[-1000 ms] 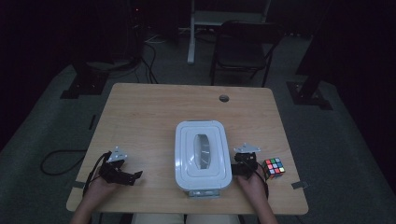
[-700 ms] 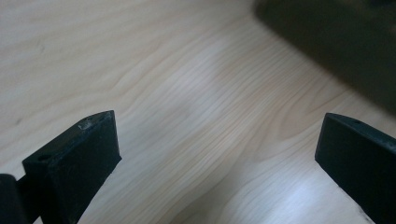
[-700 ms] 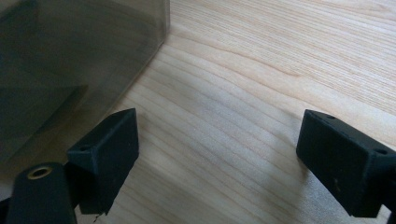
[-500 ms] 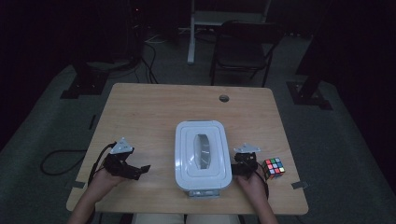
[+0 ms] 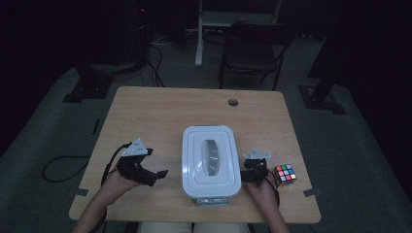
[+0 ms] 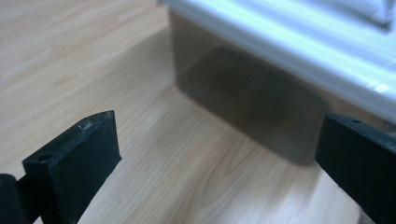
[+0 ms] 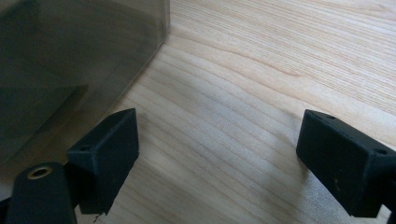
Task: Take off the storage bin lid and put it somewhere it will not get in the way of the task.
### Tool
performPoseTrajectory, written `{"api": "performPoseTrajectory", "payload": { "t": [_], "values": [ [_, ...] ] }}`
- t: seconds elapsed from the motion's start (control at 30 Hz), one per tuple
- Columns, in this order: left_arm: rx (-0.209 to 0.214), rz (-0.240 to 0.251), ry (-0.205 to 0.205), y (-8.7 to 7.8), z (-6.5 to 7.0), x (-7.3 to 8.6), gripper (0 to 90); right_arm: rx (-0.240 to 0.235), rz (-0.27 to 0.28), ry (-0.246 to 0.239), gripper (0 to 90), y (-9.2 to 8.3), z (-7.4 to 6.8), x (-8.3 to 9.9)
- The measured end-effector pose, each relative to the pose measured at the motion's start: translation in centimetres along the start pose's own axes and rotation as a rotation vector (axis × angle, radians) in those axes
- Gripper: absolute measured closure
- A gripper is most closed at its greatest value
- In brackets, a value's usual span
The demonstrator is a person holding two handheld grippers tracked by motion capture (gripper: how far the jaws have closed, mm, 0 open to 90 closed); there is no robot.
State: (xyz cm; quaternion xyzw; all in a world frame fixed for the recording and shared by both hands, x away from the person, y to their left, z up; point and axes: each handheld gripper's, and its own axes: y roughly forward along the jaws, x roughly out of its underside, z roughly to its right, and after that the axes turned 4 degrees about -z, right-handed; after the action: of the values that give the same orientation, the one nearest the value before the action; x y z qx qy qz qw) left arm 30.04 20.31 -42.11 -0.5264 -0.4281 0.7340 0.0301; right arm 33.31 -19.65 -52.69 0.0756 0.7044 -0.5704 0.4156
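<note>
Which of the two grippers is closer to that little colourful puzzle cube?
The right gripper. It sits between the white-lidded box and the cube, just to the cube's left. The left gripper is on the far side of the box.

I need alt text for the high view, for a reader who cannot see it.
A white lidded box sits on a wooden table, with a person's two hands at either side, each holding an open claw: left claw, right claw. A colourful puzzle cube lies just right of the right claw.
</note>
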Motion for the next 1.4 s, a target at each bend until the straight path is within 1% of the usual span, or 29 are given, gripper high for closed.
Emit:
{"api": "performPoseTrajectory", "payload": {
  "t": [0.07,0.13,0.37,0.43,0.57,0.73,0.83,0.9,0.97,1.03,1.17,1.2,1.3,1.33,1.37,1.4],
  "values": [
    [0.005,0.015,0.016,-0.1,0.5,-0.5,0.6,0.000,0.000,0.000,12.8,0.0,0.0,0.0],
    [0.033,0.033,0.020,-0.1,0.8,-1.0,0.6,0.000,0.000,0.000,12.8,0.0,0.0,0.0],
    [0.084,0.034,0.062,0.9,2.0,-2.5,0.6,0.000,0.000,0.000,12.8,0.0,0.0,0.0],
    [0.087,0.033,0.077,1.2,2.5,-3.0,0.6,0.000,0.000,0.000,12.8,0.0,0.0,0.0],
    [0.133,0.039,0.086,1.9,3.1,-3.9,0.6,0.000,0.000,0.000,12.8,0.0,0.0,0.0],
    [0.165,0.046,0.105,2.9,3.8,-4.9,0.6,0.000,0.000,0.000,12.8,0.0,0.0,0.0],
    [0.168,0.040,0.126,3.4,4.3,-5.4,0.6,0.000,0.000,0.000,12.8,0.0,0.0,0.0],
    [0.182,0.039,0.131,3.7,4.5,-5.8,0.6,0.000,0.000,0.000,12.8,0.0,0.0,0.0],
    [0.187,0.035,0.142,4.1,4.7,-6.1,0.6,0.000,0.000,0.000,12.8,0.0,0.0,0.0],
    [0.203,0.038,0.141,4.4,4.9,-6.5,0.6,0.000,0.000,0.000,12.8,0.0,0.0,0.0],
    [0.211,0.027,0.164,5.2,5.4,-7.1,0.6,0.000,0.000,0.000,12.8,0.0,0.0,0.0],
    [0.210,0.027,0.167,5.4,5.5,-7.3,0.6,0.000,-0.001,0.001,12.8,0.0,0.0,0.0],
    [0.229,0.020,0.165,6.0,5.6,-7.6,0.6,0.000,0.000,0.000,12.8,0.0,0.0,0.0],
    [0.229,0.020,0.165,6.0,5.6,-7.6,0.7,0.000,0.000,0.000,12.8,0.0,0.0,0.0],
    [0.225,0.020,0.173,6.2,5.8,-7.7,0.7,0.000,0.000,0.000,12.8,0.0,0.0,0.0],
    [0.221,0.020,0.180,6.3,5.9,-7.8,4.3,0.000,0.000,0.000,12.8,0.0,0.0,0.0]
  ]
}}
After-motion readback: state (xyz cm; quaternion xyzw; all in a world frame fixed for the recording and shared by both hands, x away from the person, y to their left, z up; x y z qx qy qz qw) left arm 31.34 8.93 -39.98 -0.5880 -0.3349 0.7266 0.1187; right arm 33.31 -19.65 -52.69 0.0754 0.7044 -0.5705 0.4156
